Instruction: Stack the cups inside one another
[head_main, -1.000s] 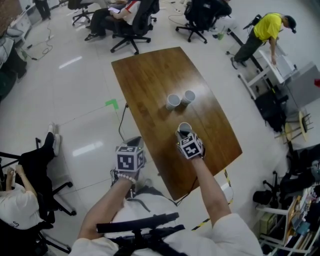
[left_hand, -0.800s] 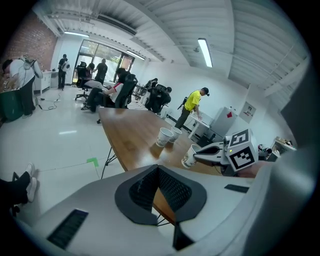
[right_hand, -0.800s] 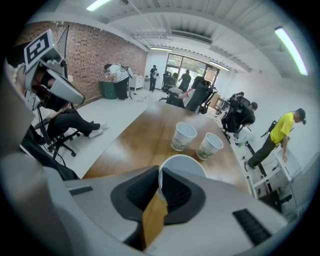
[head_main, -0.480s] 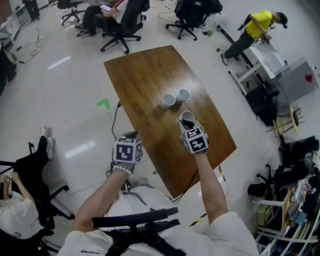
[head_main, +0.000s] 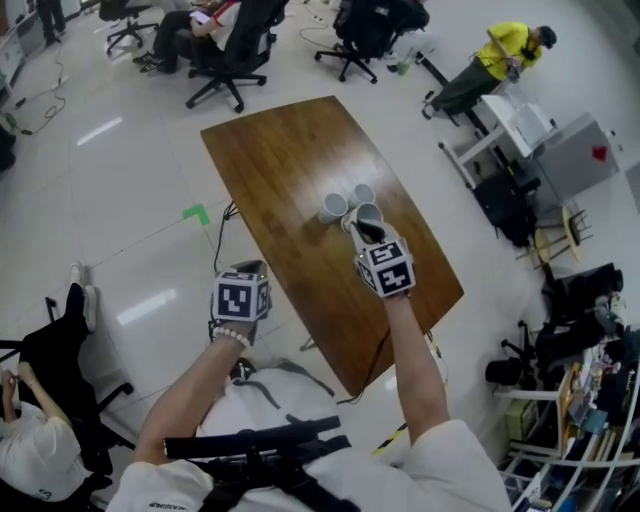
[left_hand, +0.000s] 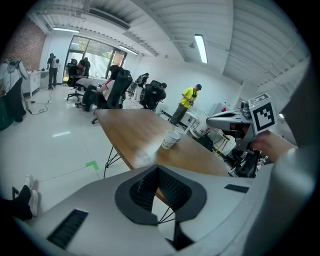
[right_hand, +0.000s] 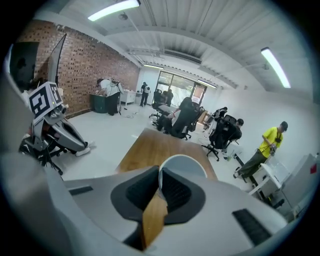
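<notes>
Our right tongs (head_main: 360, 229) have carried the cup (head_main: 369, 212), pinched by its rim, up to the pair (head_main: 333, 207) on the bench (head_main: 285, 155), left tongs (left_hand: 157, 172) closed empty; lowering it tilted could topple them.

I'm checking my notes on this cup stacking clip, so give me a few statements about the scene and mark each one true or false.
1. The right gripper is shut on the rim of a white cup. True.
2. The left gripper also holds a cup. False: its jaws are together with nothing between them.
3. Three cups stand free on the wooden table. False: only two cups stand there, and the third is in the right gripper.
4. In the head view, the left gripper shows beside the table, over the floor. True.
</notes>
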